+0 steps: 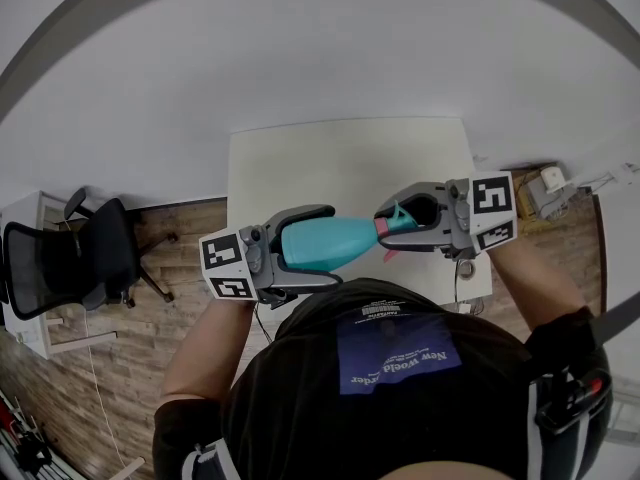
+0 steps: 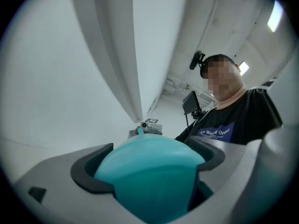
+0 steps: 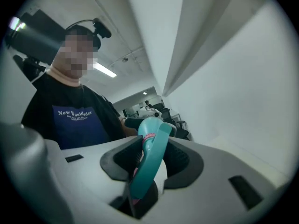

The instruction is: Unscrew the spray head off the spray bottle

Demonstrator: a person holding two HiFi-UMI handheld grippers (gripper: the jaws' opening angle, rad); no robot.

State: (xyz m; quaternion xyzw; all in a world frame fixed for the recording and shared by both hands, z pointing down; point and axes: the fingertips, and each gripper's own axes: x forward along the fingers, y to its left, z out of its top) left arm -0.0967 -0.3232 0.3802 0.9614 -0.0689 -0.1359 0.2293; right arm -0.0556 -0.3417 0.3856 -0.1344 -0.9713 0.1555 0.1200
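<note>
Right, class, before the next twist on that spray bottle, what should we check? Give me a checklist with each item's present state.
1. Left gripper clamped on the bottle: ok.
2. Right gripper clamped on the spray head: ok.
3. Bottle lying roughly level between the two grippers: ok.
4. Spray head seated on the bottle: ok. How loose it is: cannot tell.
5. Table underneath to catch a drop: ok, as far as the head view shows.
</note>
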